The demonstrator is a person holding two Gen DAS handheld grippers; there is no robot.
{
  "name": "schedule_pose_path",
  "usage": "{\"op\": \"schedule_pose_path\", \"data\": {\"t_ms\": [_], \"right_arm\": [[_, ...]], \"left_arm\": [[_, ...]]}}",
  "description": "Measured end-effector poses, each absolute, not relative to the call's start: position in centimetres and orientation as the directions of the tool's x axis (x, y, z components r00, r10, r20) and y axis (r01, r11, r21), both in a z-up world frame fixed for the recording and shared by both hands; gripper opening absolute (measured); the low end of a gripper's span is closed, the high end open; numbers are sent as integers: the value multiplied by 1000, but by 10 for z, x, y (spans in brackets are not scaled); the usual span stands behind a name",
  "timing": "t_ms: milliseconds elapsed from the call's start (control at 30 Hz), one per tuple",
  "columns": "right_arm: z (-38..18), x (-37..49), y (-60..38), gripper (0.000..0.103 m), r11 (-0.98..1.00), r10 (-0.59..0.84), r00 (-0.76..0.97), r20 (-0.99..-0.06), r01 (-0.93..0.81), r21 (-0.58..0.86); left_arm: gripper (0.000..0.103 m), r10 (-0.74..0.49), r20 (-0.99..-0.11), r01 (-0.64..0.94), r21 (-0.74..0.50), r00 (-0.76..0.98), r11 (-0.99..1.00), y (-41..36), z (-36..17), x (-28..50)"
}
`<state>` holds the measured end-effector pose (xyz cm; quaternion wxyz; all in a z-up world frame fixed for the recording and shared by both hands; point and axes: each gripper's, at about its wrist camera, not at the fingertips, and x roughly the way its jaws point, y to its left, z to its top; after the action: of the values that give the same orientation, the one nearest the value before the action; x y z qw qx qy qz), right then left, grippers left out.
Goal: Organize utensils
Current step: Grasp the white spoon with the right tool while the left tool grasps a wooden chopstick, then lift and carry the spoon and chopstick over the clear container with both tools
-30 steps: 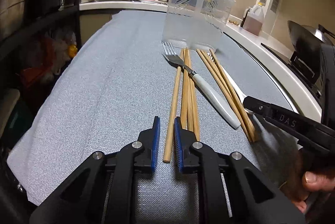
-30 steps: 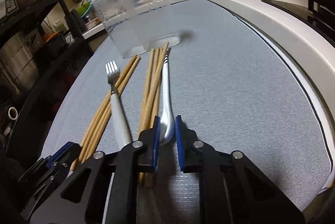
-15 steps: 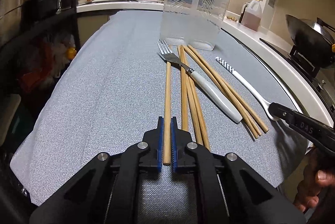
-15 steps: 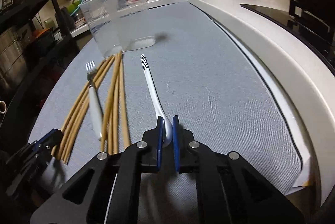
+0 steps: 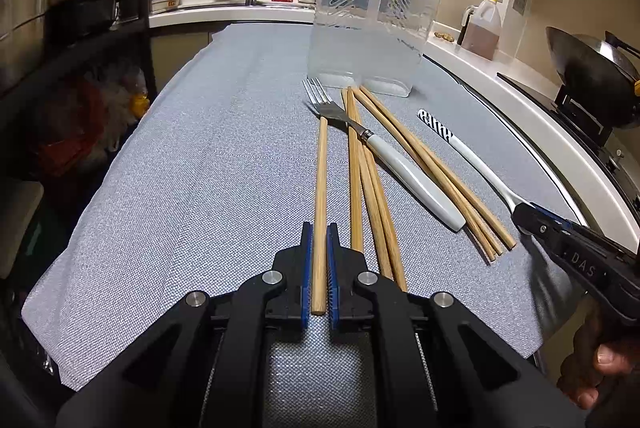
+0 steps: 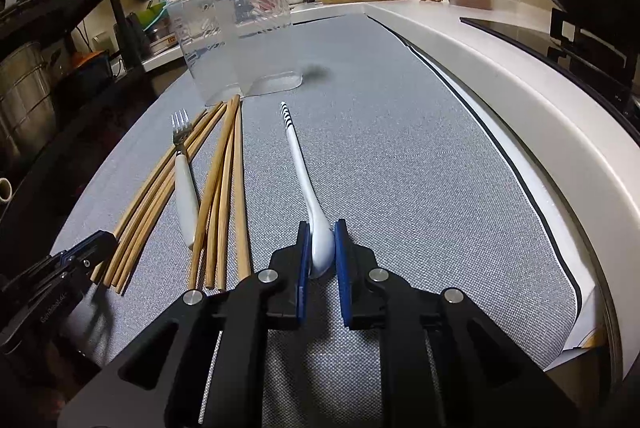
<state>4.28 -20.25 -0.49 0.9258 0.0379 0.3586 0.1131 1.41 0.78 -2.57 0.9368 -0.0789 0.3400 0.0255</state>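
The left gripper [image 5: 319, 268] is clenched on the near end of 1 thin wooden chopstick [image 5: 320, 188], which lies on the grey woven mat [image 5: 200, 168] pointing toward the clear plastic 2-compartment holder [image 5: 372, 32]. The right gripper [image 6: 320, 252] pinches the bowl of a white ceramic spoon with a striped handle tip [image 6: 298, 156], right of that holder's front. The chopstick looks light, stiff and apt to pivot when held at 1 end; the spoon looks glossy, slippery and breakable, so a firmer grip nearer the neck would suit.
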Motion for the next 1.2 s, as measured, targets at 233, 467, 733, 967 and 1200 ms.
{"op": "schedule_pose_path", "data": {"t_ms": [233,467,733,967,1200], "right_arm": [[3,39,-202,12,981,193,748,-634,-163,107],[29,26,-201,12,983,171,791,-587,-179,46],[57,16,-203,12,980,167,813,-557,-198,5],[75,11,-206,12,979,170,829,-532,-205,-5],[101,14,-207,12,975,185,835,-518,-223,-11]], "left_arm": [[7,2,-641,-97,-113,768,989,7,-24,10],[7,10,-601,-75,-83,799,994,6,-4,-4],[7,31,-525,-63,-44,850,997,4,24,-21],[6,36,-470,-67,-51,882,996,9,47,-32],[6,47,-412,-73,-47,910,996,18,78,-32]]}}
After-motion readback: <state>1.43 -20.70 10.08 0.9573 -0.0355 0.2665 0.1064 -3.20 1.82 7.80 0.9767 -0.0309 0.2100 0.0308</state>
